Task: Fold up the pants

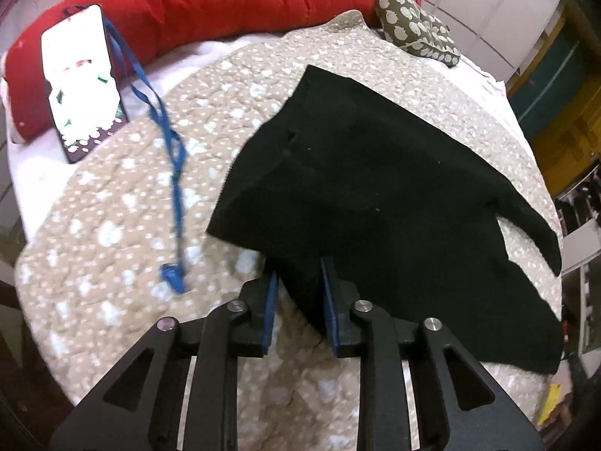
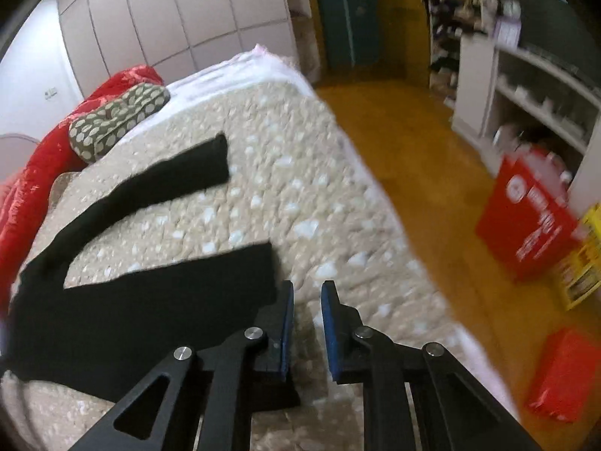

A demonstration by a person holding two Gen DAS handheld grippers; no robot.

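**Pants laid out on a bed, one corner between the left tongs**

Tongs come first, nearest the viewer. The left gripper (image 1: pixel 298 274) has its blue-padded fingers apart, with a bunched corner of the black pants (image 1: pixel 360 203) lying between them; the pads do not look pressed tight, so whether the cloth is truly pinched I cannot tell. The right gripper (image 2: pixel 307 293) is parted with nothing between its fingers, held just beside the end of the nearer pant leg (image 2: pixel 210 274), probably placed to take that hem for a fold.

Beyond the grippers, the pants lie flat on a beige quilt (image 1: pixel 112 233), waist end toward the left gripper, the two legs splayed apart in a V toward the bed's edge.

Farther on, to the left, a blue lanyard (image 1: pixel 169 143) trails across the quilt to a phone (image 1: pixel 82 82) propped against a red blanket (image 1: pixel 225 3). A spotted cushion (image 1: pixel 413 26) rests at the far side.
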